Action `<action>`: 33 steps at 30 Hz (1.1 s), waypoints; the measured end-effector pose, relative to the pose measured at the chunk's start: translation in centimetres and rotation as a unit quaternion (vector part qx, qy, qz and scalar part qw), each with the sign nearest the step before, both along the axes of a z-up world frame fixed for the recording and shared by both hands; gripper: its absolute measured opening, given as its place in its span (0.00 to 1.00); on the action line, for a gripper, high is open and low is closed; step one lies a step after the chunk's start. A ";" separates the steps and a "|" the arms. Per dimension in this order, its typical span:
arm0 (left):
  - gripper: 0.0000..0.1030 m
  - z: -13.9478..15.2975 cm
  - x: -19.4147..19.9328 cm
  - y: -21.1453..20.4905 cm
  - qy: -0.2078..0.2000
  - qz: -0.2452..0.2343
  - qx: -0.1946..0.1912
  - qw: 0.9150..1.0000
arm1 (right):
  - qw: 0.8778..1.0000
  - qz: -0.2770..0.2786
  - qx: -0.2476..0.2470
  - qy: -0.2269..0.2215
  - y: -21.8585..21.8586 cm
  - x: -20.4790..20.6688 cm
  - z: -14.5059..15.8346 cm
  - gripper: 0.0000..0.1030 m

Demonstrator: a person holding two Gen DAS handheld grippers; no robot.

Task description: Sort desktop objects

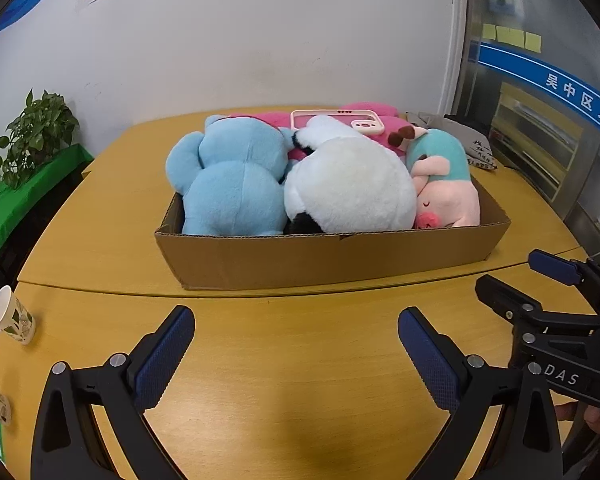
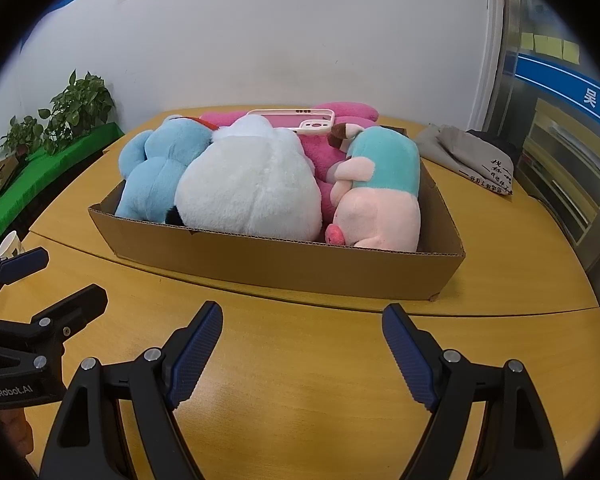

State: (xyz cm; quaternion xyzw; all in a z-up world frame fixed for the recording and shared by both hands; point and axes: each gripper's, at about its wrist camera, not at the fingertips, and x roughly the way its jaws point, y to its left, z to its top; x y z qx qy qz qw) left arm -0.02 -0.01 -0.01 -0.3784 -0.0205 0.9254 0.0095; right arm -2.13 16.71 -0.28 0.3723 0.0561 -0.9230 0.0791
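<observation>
left gripper (image 1: 296, 320) spread, empty | right gripper (image 2: 302, 320) spread, empty | both held short of cardboard box (image 1: 332, 256) | plush toys (image 1: 348, 192) packed inside, likely sorted

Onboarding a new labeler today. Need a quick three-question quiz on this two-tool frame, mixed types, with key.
1. True or false: the left tool is gripping the blue plush.
2. What lies on top of the pink plush at the back of the cardboard box?
A) a paper cup
B) a pale phone case
C) a grey bag
3. Fill in: the plush nearest the box's right wall is a ____ in a teal top.

Key
1. False: both tools, the right tool too, hover open over the table.
2. B, the phone case.
3. The pig.
</observation>
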 end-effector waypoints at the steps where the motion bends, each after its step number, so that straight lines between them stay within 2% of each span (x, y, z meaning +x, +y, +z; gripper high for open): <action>1: 1.00 -0.1 -0.1 0.0 -0.001 0.000 -0.001 1.000 | 1.000 0.001 -0.008 0.001 -0.1 0.0 0.1 0.79; 8: 1.00 -0.5 -0.8 -0.3 -0.011 -0.002 -0.012 1.000 | 1.000 0.010 -0.014 0.003 0.0 0.1 -0.4 0.79; 12: 1.00 -1.6 -0.4 -1.9 -0.009 -0.015 -0.005 1.000 | 0.999 0.034 -0.031 0.003 0.6 0.2 -0.7 0.80; 16: 1.00 -4.1 0.4 -6.1 -0.029 -0.036 0.020 0.999 | 0.994 0.083 -0.064 0.028 7.1 1.6 -1.3 0.80; 20: 1.00 -7.7 1.2 -11.5 -0.057 -0.030 0.004 0.998 | 0.990 0.138 -0.002 -0.010 13.8 3.0 -4.7 0.80; 22: 1.00 -9.7 1.0 -13.2 -0.074 -0.024 -0.011 0.997 | 0.989 0.138 0.040 -0.045 16.6 3.2 -7.1 0.80; 24: 1.00 -11.1 0.8 -13.5 -0.085 -0.033 -0.017 0.996 | 0.988 0.127 0.048 -0.074 19.3 3.2 -8.9 0.80; 27: 1.00 -12.2 0.6 -13.1 -0.086 -0.052 -0.021 0.995 | 0.989 0.107 0.019 -0.098 23.0 3.3 -10.5 0.80; 33: 1.00 -12.7 1.1 -13.1 -0.077 -0.066 -0.023 0.995 | 0.992 0.107 0.006 -0.073 26.3 3.8 -10.8 0.82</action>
